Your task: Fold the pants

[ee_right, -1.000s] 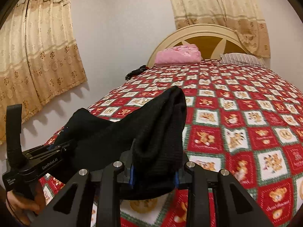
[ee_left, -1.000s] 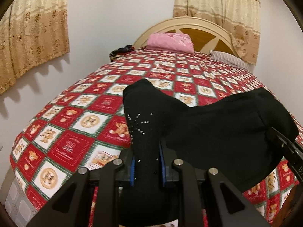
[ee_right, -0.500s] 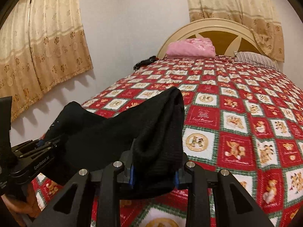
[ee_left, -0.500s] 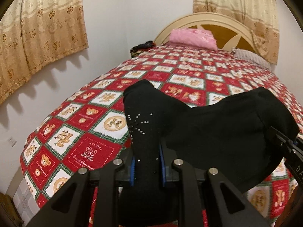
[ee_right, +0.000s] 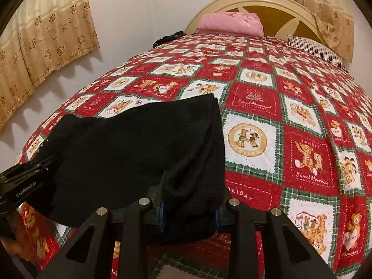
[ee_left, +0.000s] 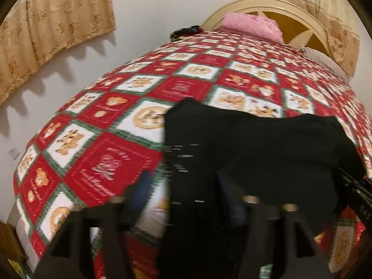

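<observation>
Over the foot of the bed, with my left claw opening around the black pants and my right claw clamped on their other end, I should lower both ends level before letting go.

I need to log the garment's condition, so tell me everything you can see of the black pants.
The black pants look like a soft ribbed knit, with small shiny studs near one end in the blurred left wrist view. They hang bunched between the two claws, low over the red teddy-bear bedspread. The right claw pinches one end. The left claw is opening, its pads standing apart with cloth between them.
</observation>
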Available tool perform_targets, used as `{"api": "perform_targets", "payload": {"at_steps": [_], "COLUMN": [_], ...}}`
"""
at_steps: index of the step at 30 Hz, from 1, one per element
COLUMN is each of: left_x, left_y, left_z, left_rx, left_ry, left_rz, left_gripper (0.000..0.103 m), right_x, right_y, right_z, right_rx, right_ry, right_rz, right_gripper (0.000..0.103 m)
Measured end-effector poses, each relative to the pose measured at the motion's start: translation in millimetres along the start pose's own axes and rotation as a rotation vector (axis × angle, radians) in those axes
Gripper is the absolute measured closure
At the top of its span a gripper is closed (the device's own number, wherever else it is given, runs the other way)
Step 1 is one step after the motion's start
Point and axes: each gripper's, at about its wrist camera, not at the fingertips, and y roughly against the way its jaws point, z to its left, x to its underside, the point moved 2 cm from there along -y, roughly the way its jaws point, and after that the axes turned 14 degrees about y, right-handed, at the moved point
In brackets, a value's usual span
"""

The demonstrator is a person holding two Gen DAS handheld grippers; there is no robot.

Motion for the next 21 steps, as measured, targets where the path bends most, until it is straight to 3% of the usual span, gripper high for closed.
{"api": "perform_targets", "payload": {"at_steps": [3,7,11,14,17,19,21], "left_x": [-1.7,3.1,10.2,12.0,6.8,2.1,-2.3], "left_y": [-4.4,-3.4,7.5,15.2,25.1,34.6,42.3], "left_z": [26.1,52.9,62.0,68.4,67.8,61.8,50.8], "left_rx": [0.006,0.059,0.058,0.072,0.043,0.021,0.007], "left_ry": [0.061,0.150,0.181,0.227,0.232,0.192,0.142], "left_rz": [0.044,0.110,0.120,0.131,0.095,0.042,-0.013], "left_gripper": [0.001,0.000,0.000,0.000,0.000,0.000,0.000], "right_x": [0.3,-0.3,-0.6,-0.4,-0.3,2.0,4.8], "right_y": [-1.5,-2.8,-3.0,-4.9,-1.0,15.4,35.5], "right_z": [0.9,0.5,-0.7,-4.9,-12.6,-22.9,-29.1], "right_rx": [0.007,0.009,0.011,0.010,-0.042,-0.061,-0.018], "right_ry": [0.005,0.005,0.004,-0.015,-0.044,-0.106,-0.155], "right_rz": [0.006,0.013,0.019,0.030,0.020,-0.031,-0.087], "right_gripper": [0.071,0.071,0.069,0.056,0.053,0.053,0.053]}}
